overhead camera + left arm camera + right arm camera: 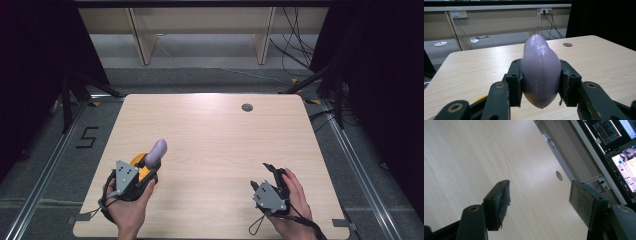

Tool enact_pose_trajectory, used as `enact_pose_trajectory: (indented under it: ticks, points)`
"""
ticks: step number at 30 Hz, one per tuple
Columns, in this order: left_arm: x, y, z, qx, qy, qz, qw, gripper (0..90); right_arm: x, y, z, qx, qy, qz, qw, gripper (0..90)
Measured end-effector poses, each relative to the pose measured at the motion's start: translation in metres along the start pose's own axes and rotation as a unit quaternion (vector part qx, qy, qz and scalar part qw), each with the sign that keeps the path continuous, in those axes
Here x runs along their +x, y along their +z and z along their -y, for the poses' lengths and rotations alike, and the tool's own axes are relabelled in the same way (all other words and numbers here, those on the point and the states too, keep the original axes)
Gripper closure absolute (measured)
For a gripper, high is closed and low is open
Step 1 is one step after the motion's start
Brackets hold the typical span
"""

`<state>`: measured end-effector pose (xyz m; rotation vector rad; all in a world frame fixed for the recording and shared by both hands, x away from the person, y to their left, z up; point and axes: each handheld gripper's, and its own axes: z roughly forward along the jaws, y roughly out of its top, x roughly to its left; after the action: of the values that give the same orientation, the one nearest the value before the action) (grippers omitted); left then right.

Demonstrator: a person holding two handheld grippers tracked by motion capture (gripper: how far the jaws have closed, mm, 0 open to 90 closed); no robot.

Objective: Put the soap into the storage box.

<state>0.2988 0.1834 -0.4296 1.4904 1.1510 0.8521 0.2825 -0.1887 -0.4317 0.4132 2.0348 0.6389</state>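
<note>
A smooth lilac, egg-shaped object (157,152) (540,70) is held near the table's front left, lifted above the wood. My left gripper (150,167) (540,80) is shut on it, both pads pressing its flanks, with the pointed end reaching forward past the jaws. Something orange (139,161) lies just under and behind that gripper. At the front right, my right gripper (272,176) (539,200) stands open over bare wood, nothing between its pads, tilted to one side.
The light wooden table (210,145) has a round cable hole (247,107) (567,44) (559,175) near its far edge. Shelving and loose cables stand beyond it. Black tripod legs flank both far corners. Monitors (621,147) glow in the right gripper view.
</note>
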Motion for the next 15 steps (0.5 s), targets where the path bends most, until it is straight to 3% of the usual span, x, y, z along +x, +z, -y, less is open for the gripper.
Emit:
enact_pose_trajectory:
  ticks: [8, 15]
  points:
    - [0.008, -0.002, 0.001, -0.009, -0.013, -0.017, 0.9997, 58.9, 0.0, 0.0, 0.0, 0.001, 0.005, -0.002, 1.0, 34.0]
    - [0.011, -0.004, 0.002, -0.011, -0.012, -0.028, 0.9995, 58.9, 0.0, 0.0, 0.0, 0.0, 0.007, -0.004, 1.0, 34.1]
